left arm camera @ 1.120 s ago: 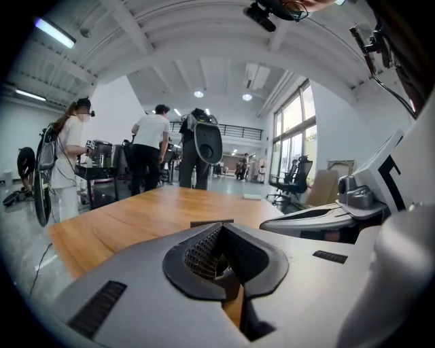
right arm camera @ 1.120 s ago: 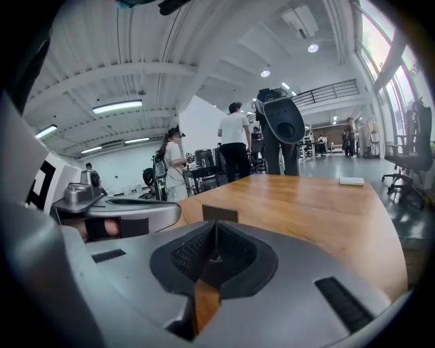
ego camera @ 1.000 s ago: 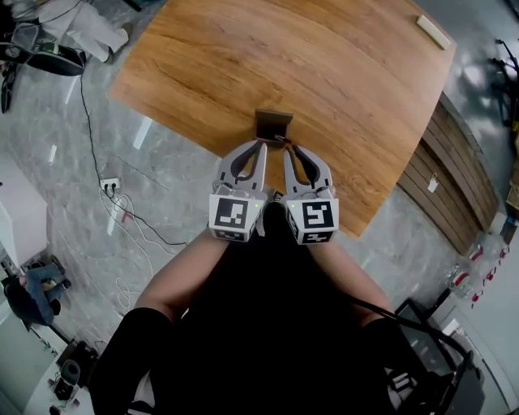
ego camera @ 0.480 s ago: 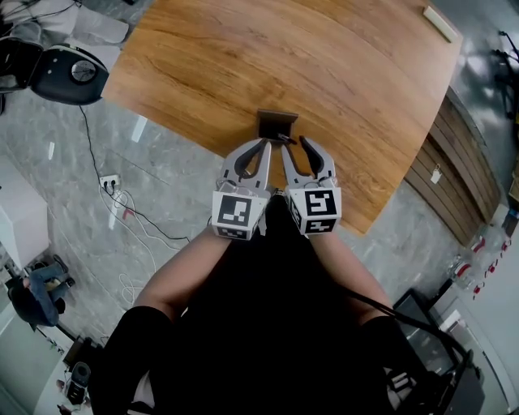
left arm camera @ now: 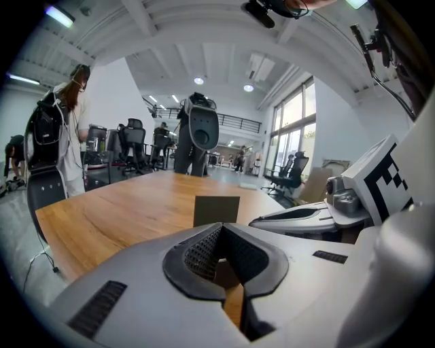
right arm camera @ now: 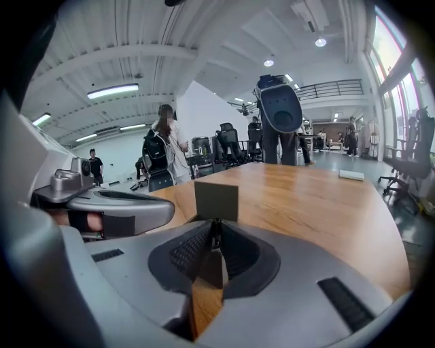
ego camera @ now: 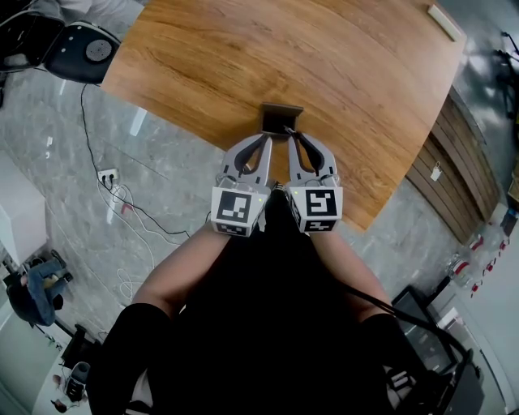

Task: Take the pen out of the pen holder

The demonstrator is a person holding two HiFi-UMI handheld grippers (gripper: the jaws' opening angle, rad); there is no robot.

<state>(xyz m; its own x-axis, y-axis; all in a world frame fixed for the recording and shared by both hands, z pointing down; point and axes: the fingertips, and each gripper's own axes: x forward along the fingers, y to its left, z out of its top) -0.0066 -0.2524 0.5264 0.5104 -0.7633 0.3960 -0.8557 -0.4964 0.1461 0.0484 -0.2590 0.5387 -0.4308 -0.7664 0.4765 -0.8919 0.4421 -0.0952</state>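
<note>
A dark brown box-shaped pen holder [ego camera: 281, 117] stands on the wooden table [ego camera: 324, 57] near its front edge; it also shows as a dark square [left arm camera: 216, 211] [right arm camera: 216, 199] in both gripper views. A thin dark pen [right arm camera: 216, 230] stands upright at the holder's near side. My right gripper [ego camera: 293, 138] [right arm camera: 216, 236] is closing, with the pen between its tips and the pads against it. My left gripper [ego camera: 263, 139] [left arm camera: 221, 230] sits just left of it, shut with nothing in it, its tips short of the holder.
A flat white object [ego camera: 448, 22] lies at the table's far right corner. A black office chair [ego camera: 85, 50] stands off the far left corner, and cables and a power strip [ego camera: 108, 174] lie on the floor. A person with a backpack [left arm camera: 58, 129] stands past the table.
The right gripper's jaws spread wide half a second ago and have now narrowed onto the pen at the holder. The left gripper has kept its place beside it.
</note>
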